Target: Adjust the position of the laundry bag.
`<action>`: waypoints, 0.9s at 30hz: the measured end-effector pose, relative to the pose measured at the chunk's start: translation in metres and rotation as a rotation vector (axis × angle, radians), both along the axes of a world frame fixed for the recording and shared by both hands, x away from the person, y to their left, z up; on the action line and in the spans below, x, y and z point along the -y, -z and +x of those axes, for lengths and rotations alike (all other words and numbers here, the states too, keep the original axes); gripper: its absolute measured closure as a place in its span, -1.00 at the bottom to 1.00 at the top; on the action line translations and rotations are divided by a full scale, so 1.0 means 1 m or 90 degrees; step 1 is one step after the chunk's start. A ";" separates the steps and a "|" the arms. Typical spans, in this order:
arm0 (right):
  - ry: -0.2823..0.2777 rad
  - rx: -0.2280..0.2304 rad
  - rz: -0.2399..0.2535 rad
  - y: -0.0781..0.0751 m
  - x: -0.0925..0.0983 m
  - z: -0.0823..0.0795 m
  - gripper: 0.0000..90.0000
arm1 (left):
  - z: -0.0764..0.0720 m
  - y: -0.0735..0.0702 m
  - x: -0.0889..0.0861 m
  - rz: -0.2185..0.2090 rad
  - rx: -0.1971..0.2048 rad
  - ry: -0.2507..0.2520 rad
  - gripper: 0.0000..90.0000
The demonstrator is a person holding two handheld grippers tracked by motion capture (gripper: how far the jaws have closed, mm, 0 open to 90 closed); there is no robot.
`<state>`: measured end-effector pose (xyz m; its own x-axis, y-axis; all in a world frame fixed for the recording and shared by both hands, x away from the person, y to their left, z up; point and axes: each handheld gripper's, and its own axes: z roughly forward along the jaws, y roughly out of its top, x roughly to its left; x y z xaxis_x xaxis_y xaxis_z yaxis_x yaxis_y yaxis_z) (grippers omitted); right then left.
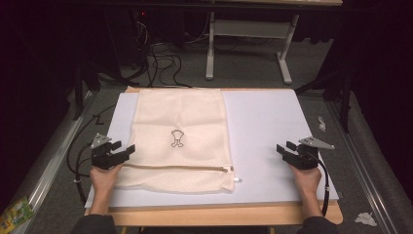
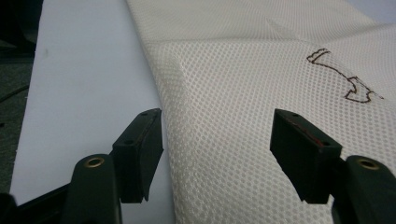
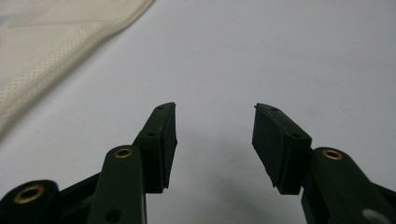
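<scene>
A cream mesh laundry bag (image 1: 180, 139) lies flat on the left half of the white board (image 1: 272, 122), with a small outlined figure (image 1: 177, 138) printed on it and a zipper (image 1: 180, 167) along its near edge. My left gripper (image 1: 125, 150) is open at the bag's left edge; in the left gripper view the mesh (image 2: 233, 116) lies under and between its spread jaws, untouched. My right gripper (image 1: 285, 150) rests open over bare board at the right, well apart from the bag. In the right gripper view nothing is between its jaws, and the bag's corner (image 3: 51, 51) shows at the upper left.
The white board sits on a wooden table (image 1: 219, 214). Cables (image 1: 160, 63) and a table frame (image 1: 248, 44) stand on the floor behind. Crumpled paper bits (image 1: 365, 218) lie at the right and a coloured packet (image 1: 14, 213) at the near left.
</scene>
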<state>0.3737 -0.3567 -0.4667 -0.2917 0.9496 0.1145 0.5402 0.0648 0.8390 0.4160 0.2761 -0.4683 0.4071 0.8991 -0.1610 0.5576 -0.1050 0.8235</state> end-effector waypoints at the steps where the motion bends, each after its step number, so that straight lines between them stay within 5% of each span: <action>1: -0.001 -0.008 0.015 0.000 -0.001 0.000 0.18 | 0.000 0.000 0.000 0.004 -0.003 0.002 -0.25; 13: -0.028 -0.025 0.020 -0.006 -0.017 0.006 0.18 | 0.002 -0.003 0.002 0.017 -0.021 0.005 -0.29; 24: -0.088 -0.056 0.011 -0.006 -0.048 0.015 0.26 | 0.002 -0.003 0.004 0.022 -0.039 -0.002 -0.29; 27: -0.096 -0.045 0.002 -0.011 -0.061 0.017 0.20 | 0.003 -0.002 0.004 0.032 -0.050 -0.003 -0.26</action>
<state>0.3909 -0.2955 -0.4561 -0.4214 0.8955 0.1433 0.5828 0.1463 0.7994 0.4188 0.2717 -0.4660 0.3908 0.9086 -0.1475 0.6211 -0.1421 0.7708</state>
